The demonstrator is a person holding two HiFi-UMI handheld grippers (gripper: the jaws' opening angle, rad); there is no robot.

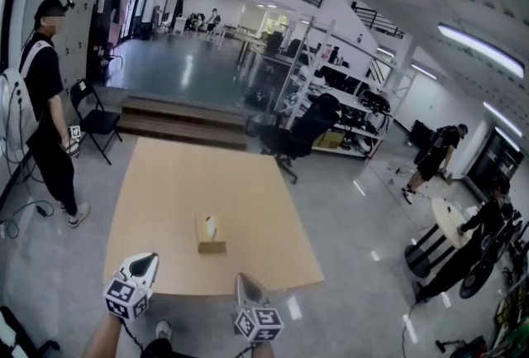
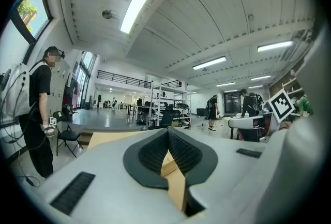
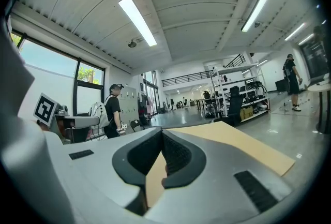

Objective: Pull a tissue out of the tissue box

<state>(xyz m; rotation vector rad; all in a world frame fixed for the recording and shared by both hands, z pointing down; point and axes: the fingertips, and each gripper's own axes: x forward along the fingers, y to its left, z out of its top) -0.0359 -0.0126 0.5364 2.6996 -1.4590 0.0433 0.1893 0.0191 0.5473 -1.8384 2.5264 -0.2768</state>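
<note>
Tabletop (image 1: 165, 183): pale wood, in a large open workshop.
Tissue box (image 1: 212, 242): tan, central, toward the tabletop's near edge; white tissue (image 1: 210, 226) stands from its top.
Left gripper (image 1: 147, 259): at the near edge, left of the box, pointing level, fingers closed and empty.
Right gripper (image 1: 242, 278): alongside, right of the box, roughly level, fingers closed and empty.
Person (image 1: 50, 100): standing far left beside a folding chair (image 1: 95, 121).

A folding chair (image 1: 95, 118) stands near a seemingly wooden table (image 1: 182, 183).
</note>
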